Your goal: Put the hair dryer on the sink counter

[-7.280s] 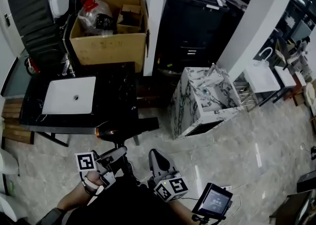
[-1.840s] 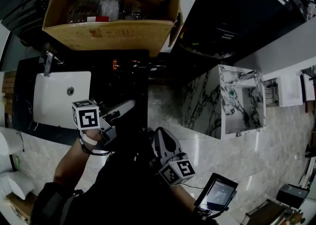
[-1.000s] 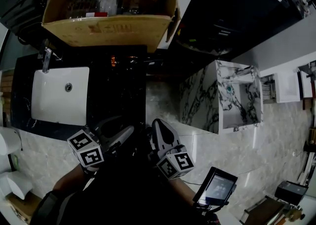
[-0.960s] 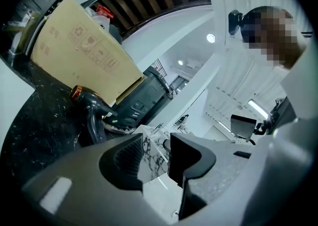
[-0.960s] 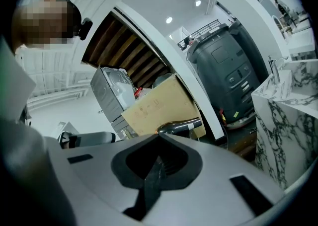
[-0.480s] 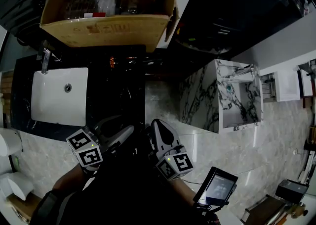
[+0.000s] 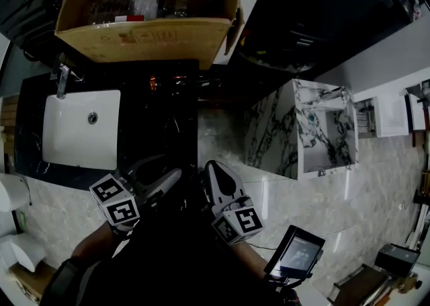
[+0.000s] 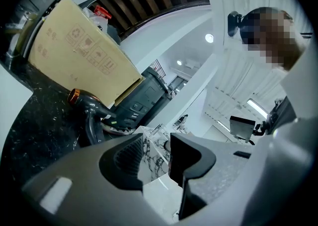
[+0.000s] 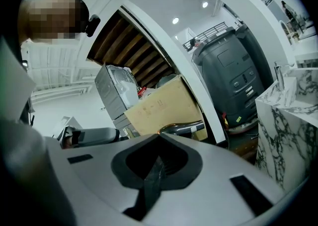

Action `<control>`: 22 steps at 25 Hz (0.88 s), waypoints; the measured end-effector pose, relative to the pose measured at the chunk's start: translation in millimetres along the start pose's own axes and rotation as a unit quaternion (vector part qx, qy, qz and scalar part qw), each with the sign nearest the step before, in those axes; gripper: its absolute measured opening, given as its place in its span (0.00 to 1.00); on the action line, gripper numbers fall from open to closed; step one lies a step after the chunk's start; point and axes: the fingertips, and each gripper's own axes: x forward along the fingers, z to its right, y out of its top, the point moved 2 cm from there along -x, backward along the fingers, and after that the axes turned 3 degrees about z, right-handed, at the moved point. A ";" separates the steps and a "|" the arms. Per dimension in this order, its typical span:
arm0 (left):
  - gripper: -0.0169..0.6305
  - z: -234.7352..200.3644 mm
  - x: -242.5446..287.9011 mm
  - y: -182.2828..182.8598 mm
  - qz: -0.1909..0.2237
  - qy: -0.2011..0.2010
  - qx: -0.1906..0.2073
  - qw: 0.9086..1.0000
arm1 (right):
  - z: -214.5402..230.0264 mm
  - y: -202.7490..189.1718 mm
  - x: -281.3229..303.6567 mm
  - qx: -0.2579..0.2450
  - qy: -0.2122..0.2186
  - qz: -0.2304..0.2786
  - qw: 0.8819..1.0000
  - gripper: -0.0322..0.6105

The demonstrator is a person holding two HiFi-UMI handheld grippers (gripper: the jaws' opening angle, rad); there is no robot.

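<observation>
Behind counter (image 7: 161, 138), box (image 7: 144, 34) holds bags (image 7: 109, 6); hair dryer (image 8: 85, 102) on counter; left tool (image 8: 156, 151) apart, right tool (image 9: 156, 164) together.

Pale marble floor (image 7: 376, 183) — cardboard box (image 7: 144, 35) behind, veined marble vanity (image 7: 269, 133) right.
</observation>
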 end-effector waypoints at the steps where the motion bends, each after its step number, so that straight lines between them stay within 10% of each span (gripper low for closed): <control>1: 0.29 0.3 -0.1 0.1 0.000 0.000 0.001 1.000 | 0.1 0.2 -0.3 -0.001 -0.001 0.000 1.000 0.04; 22: 0.29 -2.7 0.5 0.9 0.000 0.000 -0.002 1.000 | -0.3 0.0 -0.6 -0.004 0.000 -0.003 1.000 0.04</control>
